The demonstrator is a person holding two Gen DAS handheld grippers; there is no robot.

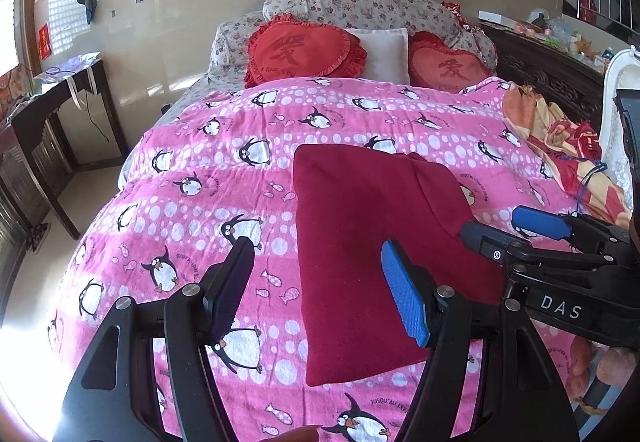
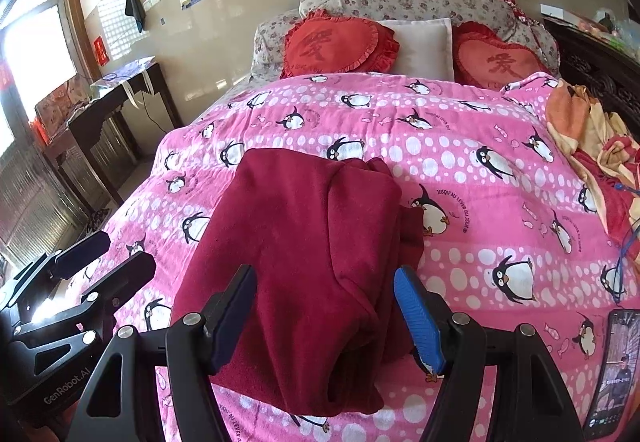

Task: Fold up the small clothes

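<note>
While the folded dark-red garment (image 2: 304, 266) lies mid-bed on the pink penguin blanket (image 2: 460, 162), both grippers hover released: the left gripper (image 1: 316, 282) at its nine o'clock edge, the right gripper (image 2: 326, 314) over its six o'clock end.

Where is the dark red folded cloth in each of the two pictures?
Left wrist view: the dark red cloth lies right of the middle on the pink penguin blanket, behind this tool's blue finger.
Right wrist view: it lies in the middle and lower middle, spanning the gap between this tool's two fingers.
Shared landmark: the white pillow between the two red heart cushions at the head of the bed.
</note>
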